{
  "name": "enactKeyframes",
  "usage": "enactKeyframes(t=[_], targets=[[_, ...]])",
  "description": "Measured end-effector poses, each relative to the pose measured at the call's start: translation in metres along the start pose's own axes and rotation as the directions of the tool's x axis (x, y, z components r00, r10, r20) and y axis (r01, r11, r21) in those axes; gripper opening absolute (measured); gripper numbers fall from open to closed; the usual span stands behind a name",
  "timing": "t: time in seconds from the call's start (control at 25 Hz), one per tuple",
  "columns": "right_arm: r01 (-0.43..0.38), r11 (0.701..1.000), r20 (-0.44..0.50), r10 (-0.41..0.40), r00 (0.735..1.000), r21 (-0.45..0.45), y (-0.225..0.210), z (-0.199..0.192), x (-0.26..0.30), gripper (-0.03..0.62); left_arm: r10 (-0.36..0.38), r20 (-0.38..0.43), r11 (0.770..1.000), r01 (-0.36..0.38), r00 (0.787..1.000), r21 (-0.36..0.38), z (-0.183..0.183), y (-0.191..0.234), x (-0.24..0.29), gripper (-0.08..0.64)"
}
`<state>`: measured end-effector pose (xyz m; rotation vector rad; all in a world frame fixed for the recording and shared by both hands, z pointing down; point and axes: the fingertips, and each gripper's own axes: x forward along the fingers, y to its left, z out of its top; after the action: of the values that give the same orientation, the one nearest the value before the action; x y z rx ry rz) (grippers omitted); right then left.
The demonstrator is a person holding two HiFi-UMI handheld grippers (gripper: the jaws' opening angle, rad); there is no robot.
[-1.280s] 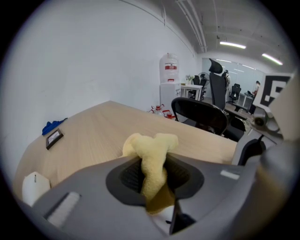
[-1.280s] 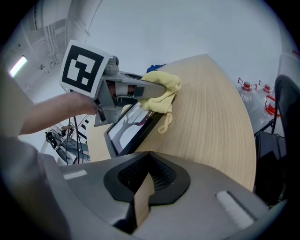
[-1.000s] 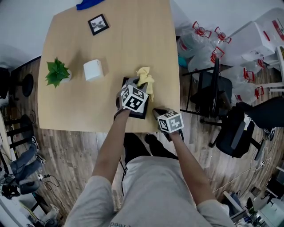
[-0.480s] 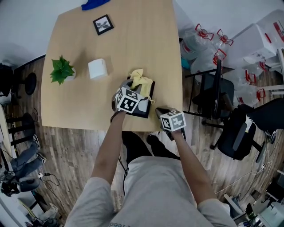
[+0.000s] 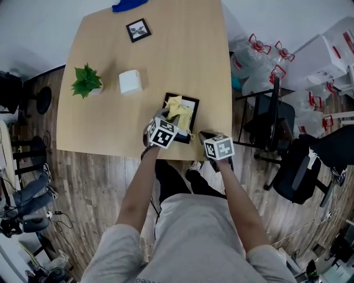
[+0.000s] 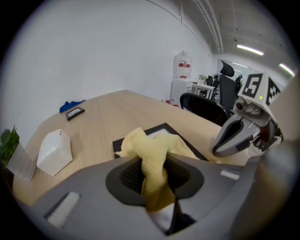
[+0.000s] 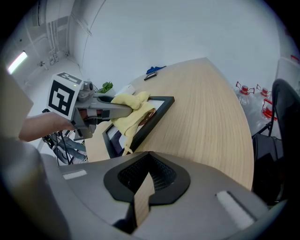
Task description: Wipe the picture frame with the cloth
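A black picture frame [image 5: 189, 101] lies flat near the table's front edge, also visible in the left gripper view [image 6: 159, 130] and the right gripper view [image 7: 154, 117]. My left gripper [image 5: 169, 117] is shut on a yellow cloth [image 5: 178, 108], and the bunched cloth rests on the frame's glass. In the left gripper view the cloth [image 6: 153, 161] fills the gap between the jaws [image 6: 157, 176]. My right gripper [image 5: 204, 136] sits at the table's front edge just right of the frame, its jaws [image 7: 146, 182] shut with nothing held.
Farther back on the wooden table [image 5: 110, 121] stand a white box [image 5: 130, 81] and a small green plant [image 5: 87, 80]. A small black frame [image 5: 138, 29] and a blue cloth [image 5: 128, 5] lie at the far end. Black chairs [image 5: 265, 116] and plastic bottles [image 5: 254, 52] crowd the right side.
My left gripper has come back toward the front edge and lowered the yellow cloth from the frame's far edge onto its glass. The right gripper has stayed beside the frame.
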<state>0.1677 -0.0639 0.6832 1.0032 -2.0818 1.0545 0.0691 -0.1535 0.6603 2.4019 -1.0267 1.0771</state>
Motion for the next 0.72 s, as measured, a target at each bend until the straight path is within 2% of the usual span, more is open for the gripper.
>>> enactKeyframes(t=[0.32,0.52,0.72], targets=[[0.002,1.000,0.002,-0.003,1.000,0.009,0.000,-0.001,0.001,0.002,0.005,-0.011,0.998,-0.005,1.000,-0.058,-0.023,-0.020,-0.025,0.146],[-0.012,0.998,0.002,0.012,1.000,0.054,-0.002,-0.002,0.000,0.002,0.035,0.026,0.994,-0.032,0.999,-0.104,-0.024,-0.024,-0.049,0.147],[0.034,0.999,0.037,-0.035,0.999,0.027,-0.002,-0.006,-0.010,0.002,0.097,0.079,0.982,-0.082,0.992,-0.170,-0.026,-0.022,-0.084,0.147]])
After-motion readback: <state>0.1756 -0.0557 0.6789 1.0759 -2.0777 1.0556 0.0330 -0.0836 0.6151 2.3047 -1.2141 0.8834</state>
